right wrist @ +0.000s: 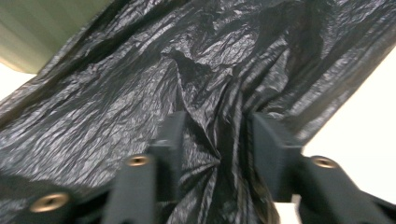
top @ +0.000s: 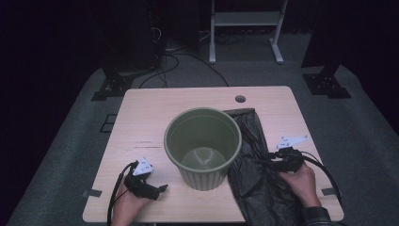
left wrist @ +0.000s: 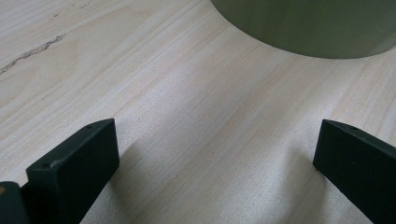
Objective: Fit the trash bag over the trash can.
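A green plastic bin (top: pixel 202 146) stands upright and empty at the middle of the wooden table (top: pixel 141 122). A crumpled black plastic bag (top: pixel 254 188) lies flat to its right, reaching the front edge. My right gripper (top: pixel 263 162) rests low on the bag. In the right gripper view its jaws (right wrist: pixel 215 135) stand partly apart with a gathered ridge of the bag (right wrist: pixel 210 70) between them, and the pads do not clearly press it. My left gripper (top: pixel 162 189) lies on the table front left of the bin, wide open over bare wood (left wrist: pixel 215 154), with the bin wall (left wrist: pixel 308 23) just ahead.
A round cable hole (top: pixel 240 99) sits near the table's far edge. Tape tabs mark the front corners (top: pixel 92 193). Beyond the table are a white frame's legs (top: pixel 244 28) and loose cables on grey carpet (top: pixel 174 66).
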Available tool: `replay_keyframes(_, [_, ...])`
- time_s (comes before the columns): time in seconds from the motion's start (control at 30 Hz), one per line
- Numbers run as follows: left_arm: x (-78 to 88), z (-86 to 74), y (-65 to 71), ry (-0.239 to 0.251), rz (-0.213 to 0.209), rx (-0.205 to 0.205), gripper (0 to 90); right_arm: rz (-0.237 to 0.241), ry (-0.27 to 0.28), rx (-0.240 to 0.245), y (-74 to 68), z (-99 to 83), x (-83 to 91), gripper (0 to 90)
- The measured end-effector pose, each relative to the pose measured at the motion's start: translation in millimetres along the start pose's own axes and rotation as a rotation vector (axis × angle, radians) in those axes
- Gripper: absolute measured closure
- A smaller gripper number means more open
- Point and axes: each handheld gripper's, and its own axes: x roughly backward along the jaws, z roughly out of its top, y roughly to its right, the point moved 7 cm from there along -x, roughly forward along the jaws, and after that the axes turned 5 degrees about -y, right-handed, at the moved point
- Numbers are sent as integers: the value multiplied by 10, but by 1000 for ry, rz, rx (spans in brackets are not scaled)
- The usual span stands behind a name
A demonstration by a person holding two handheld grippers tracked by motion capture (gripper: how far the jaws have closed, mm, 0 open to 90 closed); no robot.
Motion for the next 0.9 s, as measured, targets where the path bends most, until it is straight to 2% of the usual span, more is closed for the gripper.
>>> replay_keyframes(0.17, [0, 0, 0, 0, 0, -1, 0, 3, -31, 19, -99, 82, -133, 304])
replay_keyframes(0.33, [0, 0, 0, 0, 0, 0, 0, 29, -46, 24, -202, 145, -267, 191])
replay_keyframes(0.47, [0, 0, -1, 0, 0, -1, 0, 54, -47, 27, -285, 209, -341, 149])
replay_keyframes(0.67, [0, 0, 0, 0, 0, 0, 0, 72, -46, 25, -356, 300, -429, 139])
replay_keyframes(0.77, [0, 0, -1, 0, 0, -1, 0, 98, -17, 8, -374, 340, -451, 139])
replay_keyframes(0.9, [0, 0, 0, 0, 0, 0, 0, 106, 14, -12, -381, 378, -453, 139])
